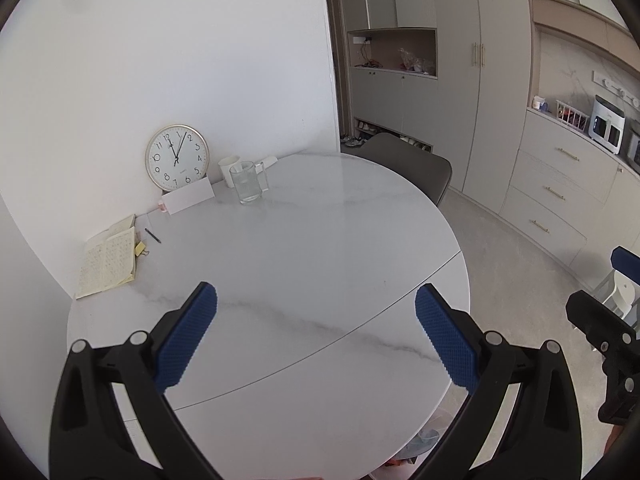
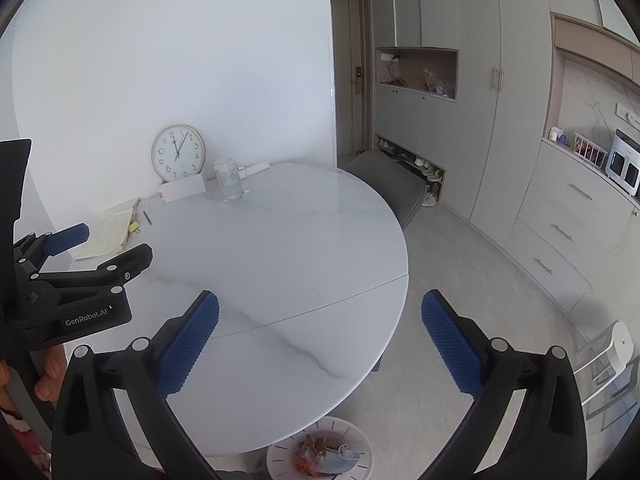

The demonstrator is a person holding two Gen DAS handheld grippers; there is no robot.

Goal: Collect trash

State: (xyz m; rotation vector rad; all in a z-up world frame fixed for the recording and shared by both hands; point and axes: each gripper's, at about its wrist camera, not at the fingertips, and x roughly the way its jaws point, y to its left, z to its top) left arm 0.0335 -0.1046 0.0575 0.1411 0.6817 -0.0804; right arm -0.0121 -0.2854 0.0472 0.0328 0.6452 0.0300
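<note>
A: Where are the two grippers?

B: The left gripper (image 1: 316, 336) is above the near part of the round white table (image 1: 300, 240). Its blue pads are wide apart and there is nothing between them. The right gripper (image 2: 320, 340) is above the table's near right edge, also spread wide and holding nothing. In the right wrist view, the left gripper (image 2: 76, 280) is seen from the side at the left.

A: And the trash?

B: The trash (image 2: 324, 454) is in a white bin (image 2: 280, 456) on the floor, just below the near table edge. It looks like crumpled wrappers, red and grey. The table edge hides part of the bin.

A: What is on the table?

B: At the far side, a clock (image 1: 177, 157) leans on the wall, with a white card (image 1: 188, 200) in front of it. Beside them are a glass mug (image 1: 248, 182) and a white cup (image 1: 229, 166). An open notebook (image 1: 108, 264) and a pen (image 1: 153, 236) lie at the left. A grey chair (image 1: 408, 164) is behind the table.
</note>
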